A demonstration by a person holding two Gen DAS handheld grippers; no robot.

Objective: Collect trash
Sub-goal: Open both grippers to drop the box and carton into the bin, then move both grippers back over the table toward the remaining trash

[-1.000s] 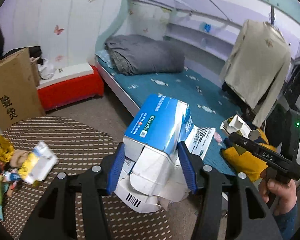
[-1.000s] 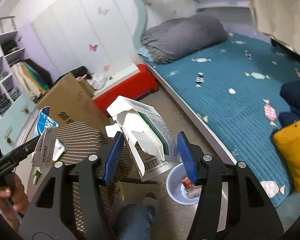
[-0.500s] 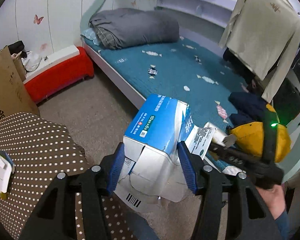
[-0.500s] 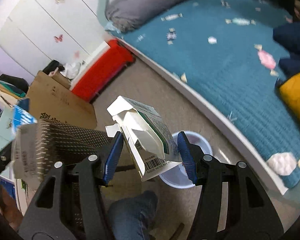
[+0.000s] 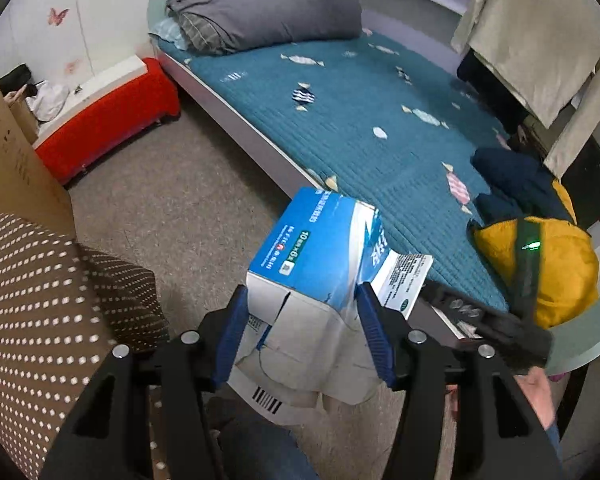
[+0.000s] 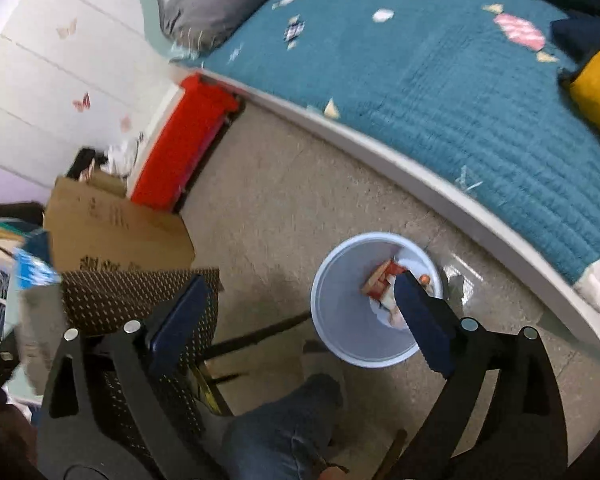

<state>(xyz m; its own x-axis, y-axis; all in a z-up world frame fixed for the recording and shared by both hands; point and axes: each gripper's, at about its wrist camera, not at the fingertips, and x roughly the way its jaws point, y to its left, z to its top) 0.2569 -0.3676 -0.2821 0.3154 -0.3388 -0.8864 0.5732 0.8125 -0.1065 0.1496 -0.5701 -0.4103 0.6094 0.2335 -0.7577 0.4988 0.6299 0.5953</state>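
The drop-off is under way. The right gripper (image 6: 300,312) hangs above the pale round bin (image 6: 332,312) on the floor, its jaws swinging apart with nothing between them; a few wrappers (image 6: 384,280) lie in the bottom of the bin. Blur at the edges of this view makes it hard to tell whether any other piece has landed outside the rim.

The left gripper (image 5: 304,336) clamps the crushed blue-and-white carton (image 5: 320,256) between its blue pads (image 5: 230,332), jaws at a middling width and creeping wider, though the pads press on the carton's sides. It hovers over bare floor between the dotted table (image 5: 52,300) and the bed (image 5: 380,128).

The next move, by this reading, calls for carrying the carton across to the bin's mouth and letting go only once it is centred, since its loose flap could catch the rim.

Room is tight: the bin sits just beside the bed's white edge (image 6: 440,176), the table's legs (image 6: 256,332) stand near its other side, and the person's knee (image 6: 284,420) is close below. The floor toward the red bench (image 6: 180,148) lies open.
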